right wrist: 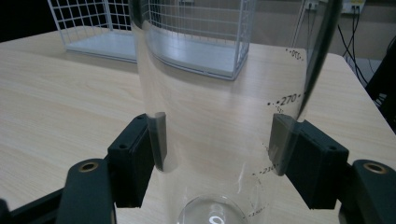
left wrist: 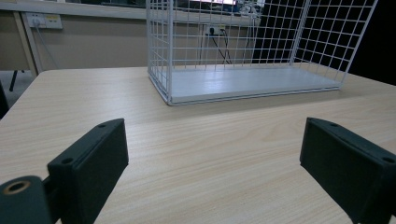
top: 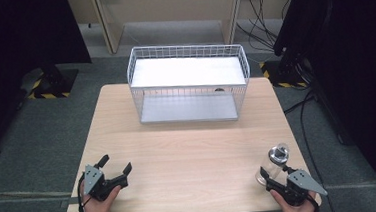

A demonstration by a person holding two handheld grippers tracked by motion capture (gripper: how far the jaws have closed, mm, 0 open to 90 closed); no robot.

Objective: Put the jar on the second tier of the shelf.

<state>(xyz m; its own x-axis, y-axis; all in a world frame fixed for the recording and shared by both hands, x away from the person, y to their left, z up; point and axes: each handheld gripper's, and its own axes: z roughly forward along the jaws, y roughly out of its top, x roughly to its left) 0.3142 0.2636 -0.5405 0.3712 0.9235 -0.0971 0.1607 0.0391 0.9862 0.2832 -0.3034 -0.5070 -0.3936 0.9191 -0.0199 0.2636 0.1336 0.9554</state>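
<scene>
The right gripper clamps the clear bottle; the left gripper stands wide open, holding nothing.

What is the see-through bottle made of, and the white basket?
The bottle looks like clear glass or hard plastic: the table shows through it, with printed measuring marks. The basket looks like white-coated metal wire, a thin open grid with a flat white floor.

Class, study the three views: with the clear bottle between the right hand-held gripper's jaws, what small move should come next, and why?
Probably a short straight lift. The right hand-held gripper has its pads pressed on both sides of the clear bottle, which stands upright on the table. The wire basket sits farther back, so the bottle must clear the tabletop first.
</scene>
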